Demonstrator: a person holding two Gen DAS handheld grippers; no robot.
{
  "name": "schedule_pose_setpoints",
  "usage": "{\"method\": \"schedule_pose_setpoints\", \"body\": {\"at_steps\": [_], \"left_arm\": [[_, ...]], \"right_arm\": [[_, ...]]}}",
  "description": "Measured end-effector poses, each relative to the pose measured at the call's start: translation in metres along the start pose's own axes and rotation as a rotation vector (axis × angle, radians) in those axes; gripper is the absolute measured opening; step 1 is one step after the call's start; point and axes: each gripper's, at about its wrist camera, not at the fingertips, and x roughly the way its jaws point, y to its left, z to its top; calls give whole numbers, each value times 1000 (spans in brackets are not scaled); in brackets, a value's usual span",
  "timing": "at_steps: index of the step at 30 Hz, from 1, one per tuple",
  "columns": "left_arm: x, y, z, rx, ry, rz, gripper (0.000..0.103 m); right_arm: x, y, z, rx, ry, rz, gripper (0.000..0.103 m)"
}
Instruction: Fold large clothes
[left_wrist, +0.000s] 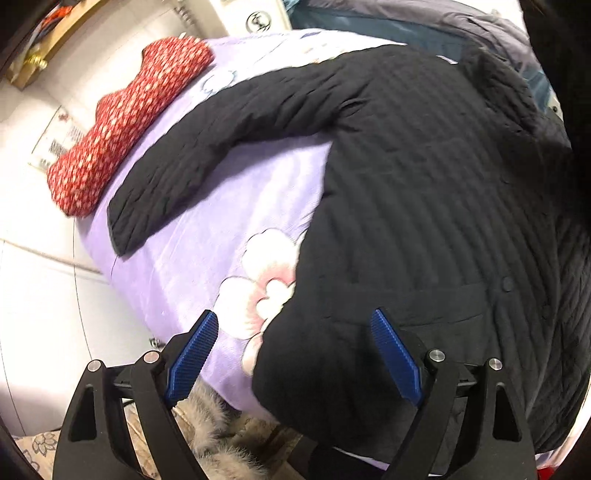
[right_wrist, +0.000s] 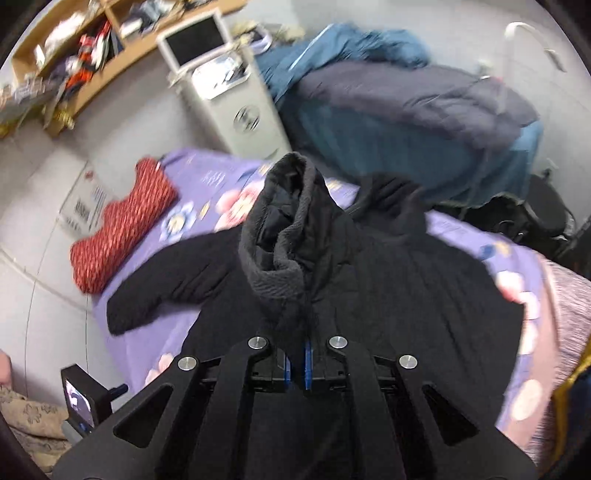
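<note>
A black quilted padded jacket with a fleece-lined collar lies spread front-up on the bed's lilac flower-printed cover, its long axis running from the near hem up to the far collar. One sleeve stretches out to the left, toward a red patterned pillow at the bed's far left edge.

The left gripper hangs over the jacket's near left hem corner, its blue ribbed fingers spread wide and opening, nothing between them; the hem lies just beyond and slightly right of the tips.

The right gripper has its fingers closed on a bunched part of the jacket, the grey fleece cuff of the other sleeve by the look of it, held lifted over the jacket's body.

The free left gripper is the nearer to the outstretched sleeve, which looks like the part left to fold in.
</note>
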Motion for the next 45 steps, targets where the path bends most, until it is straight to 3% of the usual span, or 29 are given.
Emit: {"method": "schedule_pose_setpoints", "body": {"at_steps": [4,9,11,13,14,16,20,26,28,31,34,38,40,42,45], "left_arm": [[6,15,3,-5,6,2,83],[5,17,11,17,-10,-1,83],[6,17,15,21,-12,-6,84],[8,15,19,24,-11,-12,84],[8,14,21,25,-11,-15,84],[9,11,24,29,-12,-23,85],[9,-3,32,50,-22,-38,85],[-10,-60,67,171,-106,-115,83],[-16,-84,81,213,-136,-144,83],[-24,-131,105,303,-173,-202,84],[-19,-166,118,364,-182,-214,84],[15,-199,130,403,-104,-214,88],[44,-205,134,380,14,-257,96],[68,-204,135,328,109,-304,97],[83,-198,135,291,118,-362,98]], "right_arm": [[52,30,-6,-41,51,-48,5],[103,38,-12,-22,129,-88,8],[119,39,-18,-13,177,-63,21],[128,44,-24,3,225,-35,75],[125,45,-28,6,213,-25,80],[114,46,-35,-5,185,-7,80],[81,20,-48,36,104,-65,80],[53,-74,-70,156,82,-325,80],[51,-96,-77,165,101,-372,80],[57,-125,-91,187,170,-361,80],[68,-141,-104,202,228,-366,80],[88,-149,-114,221,281,-357,82],[98,-151,-117,208,298,-345,92],[114,-152,-119,183,356,-360,95],[127,-153,-118,169,376,-375,97]]}}
